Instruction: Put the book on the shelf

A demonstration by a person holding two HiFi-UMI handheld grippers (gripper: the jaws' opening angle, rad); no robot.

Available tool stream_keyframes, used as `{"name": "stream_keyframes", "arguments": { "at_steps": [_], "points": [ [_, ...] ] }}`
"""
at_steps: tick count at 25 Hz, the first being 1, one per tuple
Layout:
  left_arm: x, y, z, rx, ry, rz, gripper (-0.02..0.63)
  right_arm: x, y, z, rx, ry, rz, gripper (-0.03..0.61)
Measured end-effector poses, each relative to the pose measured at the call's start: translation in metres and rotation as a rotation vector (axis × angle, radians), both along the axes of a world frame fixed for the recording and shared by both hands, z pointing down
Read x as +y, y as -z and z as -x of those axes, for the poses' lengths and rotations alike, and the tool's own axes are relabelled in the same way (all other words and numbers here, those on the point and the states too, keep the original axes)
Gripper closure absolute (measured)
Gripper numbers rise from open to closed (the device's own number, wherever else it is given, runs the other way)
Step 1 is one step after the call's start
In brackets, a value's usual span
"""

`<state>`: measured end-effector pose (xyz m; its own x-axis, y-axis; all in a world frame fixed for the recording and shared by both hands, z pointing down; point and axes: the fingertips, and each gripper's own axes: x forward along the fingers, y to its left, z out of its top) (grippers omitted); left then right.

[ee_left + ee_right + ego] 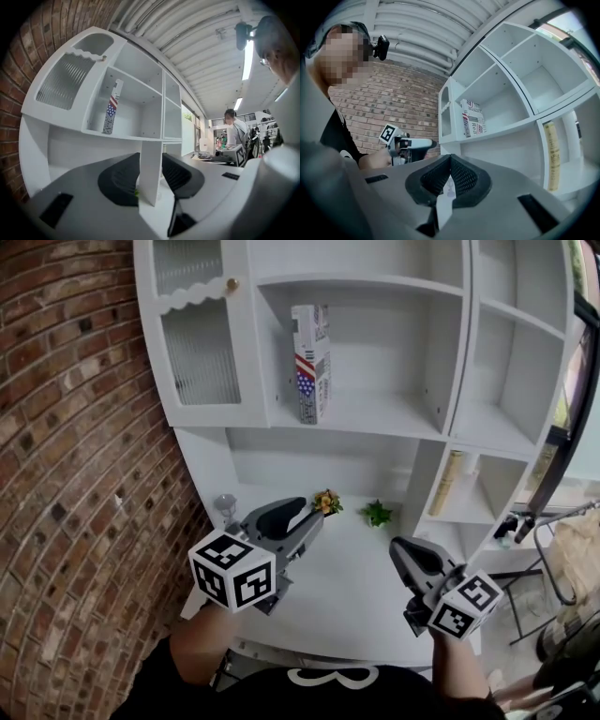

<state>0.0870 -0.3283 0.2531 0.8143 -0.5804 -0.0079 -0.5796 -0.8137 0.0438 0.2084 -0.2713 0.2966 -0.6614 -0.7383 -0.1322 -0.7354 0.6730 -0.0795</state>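
The book [310, 362], white with a stars-and-stripes cover, stands upright by itself in the middle shelf compartment [375, 413]; it also shows as the book [111, 108] and the book [472, 117]. My left gripper [305, 519] hovers over the white desk below that shelf, well short of the book. Its jaws stand apart with nothing between them in the left gripper view [151, 161]. My right gripper [401, 549] is held lower right over the desk. Its fingertips meet in the right gripper view [450, 159], and it is empty.
Two small potted plants [327, 502] [378, 513] and a small grey cup [225, 505] sit at the back of the desk [347, 596]. A ribbed-glass cabinet door [202, 348] is left of the book. A tan book [451, 482] stands lower right. A brick wall [66, 446] borders the left.
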Motion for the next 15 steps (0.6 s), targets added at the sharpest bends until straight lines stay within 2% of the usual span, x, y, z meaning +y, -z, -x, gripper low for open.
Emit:
{"name": "stream_keyframes", "arguments": {
  "at_steps": [5, 7, 10, 15],
  "points": [
    [0.038, -0.015, 0.012, 0.052, -0.055, 0.016, 0.543, 0.012, -0.003, 0.021, -0.007, 0.017, 0.009, 0.568],
    [0.052, -0.021, 0.014, 0.082, -0.096, 0.025, 0.599, 0.016, -0.008, 0.029, -0.01, 0.026, 0.013, 0.568],
    [0.069, -0.036, 0.014, 0.096, -0.145, 0.033, 0.609, 0.021, -0.019, 0.039, -0.027, 0.04, 0.032, 0.568],
    [0.083, -0.06, 0.014, 0.102, -0.157, 0.056, 0.611, 0.04, -0.034, 0.049, -0.034, 0.059, 0.042, 0.568]
  ]
}}
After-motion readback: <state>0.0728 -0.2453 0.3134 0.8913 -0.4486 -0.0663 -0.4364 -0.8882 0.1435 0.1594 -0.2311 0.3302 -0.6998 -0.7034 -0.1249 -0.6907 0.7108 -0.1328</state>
